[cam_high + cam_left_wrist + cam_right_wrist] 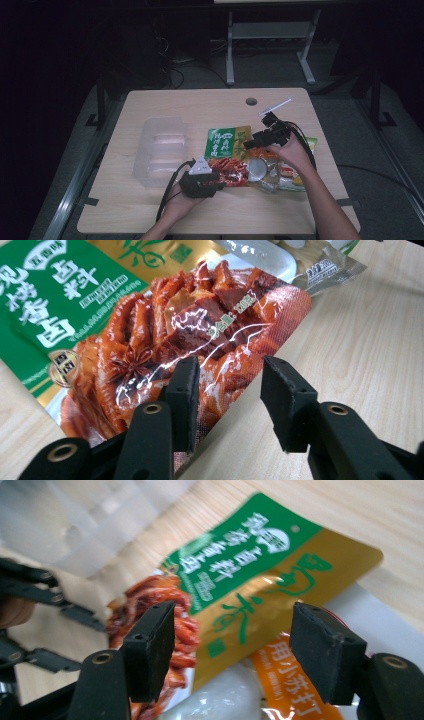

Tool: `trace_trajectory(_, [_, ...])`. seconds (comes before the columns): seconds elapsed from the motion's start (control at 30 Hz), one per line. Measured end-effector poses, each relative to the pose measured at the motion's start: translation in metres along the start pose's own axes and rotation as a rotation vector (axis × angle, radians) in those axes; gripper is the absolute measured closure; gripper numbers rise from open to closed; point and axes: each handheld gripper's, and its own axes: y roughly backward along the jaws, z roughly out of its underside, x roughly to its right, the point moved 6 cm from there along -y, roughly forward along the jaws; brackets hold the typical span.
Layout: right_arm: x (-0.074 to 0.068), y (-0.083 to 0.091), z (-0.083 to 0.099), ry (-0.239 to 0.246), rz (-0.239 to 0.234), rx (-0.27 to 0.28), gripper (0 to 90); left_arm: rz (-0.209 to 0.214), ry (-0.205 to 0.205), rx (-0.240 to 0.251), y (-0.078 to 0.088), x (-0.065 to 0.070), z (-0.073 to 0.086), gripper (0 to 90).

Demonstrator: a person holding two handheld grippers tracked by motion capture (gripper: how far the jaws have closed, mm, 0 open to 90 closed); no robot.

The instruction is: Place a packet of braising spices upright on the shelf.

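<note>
Broadly, the wooden counter (150,210) carries a clear plastic bin (159,150) at the left and, right of it, a pile of snack packets. The green-and-red seasoning pouch (165,330) lies topmost: glossy, limp, light, likely slippery, best pinched at its flat sealed corner. The left hand-held gripper (227,390) straddles that near corner, not yet pressing; the right hand-held gripper (232,645) is spread above.

Green-and-gold spice packet (125,315) printed with red braised meat, on pale wood-grain table (360,340).
</note>
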Motion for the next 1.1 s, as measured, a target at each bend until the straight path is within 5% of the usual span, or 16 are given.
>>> trace_trajectory(0.17, [0.017,-0.014,0.005,-0.072,0.045,-0.062,36.9,0.003,-0.014,-0.031,-0.005,0.002,0.003,63.5])
trace_trajectory(0.57, [0.027,-0.035,0.007,-0.121,0.039,-0.100,46.3,0.016,-0.005,-0.053,-0.009,0.000,0.007,63.7])
trace_trajectory(0.83, [0.030,-0.043,0.008,-0.180,-0.005,-0.115,71.9,0.022,0.012,-0.047,-0.010,0.000,0.007,63.4])
trace_trajectory(1.1, [0.023,-0.039,0.006,-0.176,-0.051,-0.101,89.6,0.033,0.022,-0.034,-0.008,0.001,0.005,60.9])
